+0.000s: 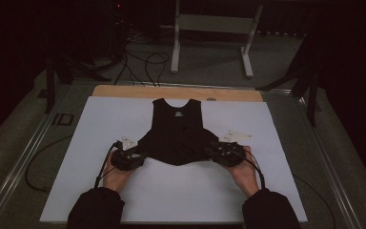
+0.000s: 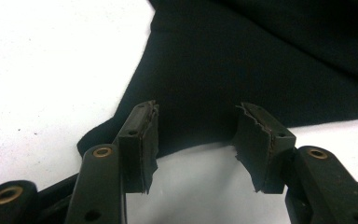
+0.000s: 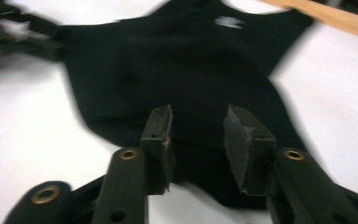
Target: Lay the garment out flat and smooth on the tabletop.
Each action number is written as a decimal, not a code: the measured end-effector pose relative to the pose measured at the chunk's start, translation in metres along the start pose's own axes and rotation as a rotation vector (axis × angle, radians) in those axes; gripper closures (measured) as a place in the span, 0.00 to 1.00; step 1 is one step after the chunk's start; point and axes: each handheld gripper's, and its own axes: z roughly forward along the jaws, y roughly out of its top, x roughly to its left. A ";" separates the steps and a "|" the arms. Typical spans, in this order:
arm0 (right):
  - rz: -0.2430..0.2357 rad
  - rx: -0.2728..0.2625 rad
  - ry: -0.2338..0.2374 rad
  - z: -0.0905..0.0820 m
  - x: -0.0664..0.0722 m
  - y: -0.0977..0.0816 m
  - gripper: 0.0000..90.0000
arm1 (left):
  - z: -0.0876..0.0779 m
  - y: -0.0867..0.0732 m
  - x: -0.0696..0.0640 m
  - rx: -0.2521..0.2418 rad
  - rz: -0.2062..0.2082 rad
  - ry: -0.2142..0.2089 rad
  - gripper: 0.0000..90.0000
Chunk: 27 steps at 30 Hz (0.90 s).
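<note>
A black sleeveless top (image 1: 177, 131) lies flat on a white sheet (image 1: 171, 195), neck toward the far side. My left gripper (image 1: 140, 155) rests at its lower left corner. In the left gripper view the gripper (image 2: 199, 108) is open, with the dark cloth (image 2: 242, 60) and its hem just beyond the pads (image 2: 142, 140). My right gripper (image 1: 212, 151) sits at the lower right corner. In the right gripper view its jaws (image 3: 199, 112) stand apart over the top (image 3: 182, 70), pressing on nothing. The picture there is blurred.
A strip of wooden tabletop (image 1: 124, 91) shows beyond the sheet. Metal rails (image 1: 24, 157) run along both table sides. Farther back stand white frame legs (image 1: 209, 43) and loose cables (image 1: 143, 62) on the floor. The other gripper (image 3: 18, 37) appears blurred at upper left.
</note>
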 end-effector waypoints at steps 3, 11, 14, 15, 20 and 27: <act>-0.093 0.030 0.064 0.024 0.024 0.004 0.80 | 0.000 0.000 0.001 0.000 -0.004 -0.005 0.54; -0.187 0.083 -0.030 0.062 0.035 0.008 0.69 | 0.000 0.000 0.001 -0.001 -0.006 -0.007 0.53; -0.163 0.095 -0.062 0.071 0.029 0.007 0.65 | 0.000 0.000 0.001 -0.001 -0.007 -0.009 0.53; -0.153 0.097 -0.070 0.073 0.027 0.007 0.68 | 0.000 0.000 0.001 -0.001 -0.007 -0.008 0.53; -0.108 0.090 -0.066 0.070 0.021 0.011 0.94 | 0.000 0.000 0.001 -0.002 -0.008 -0.008 0.53; -0.026 0.017 -0.048 0.034 0.007 0.017 0.95 | 0.000 0.000 0.001 -0.002 -0.010 -0.014 0.52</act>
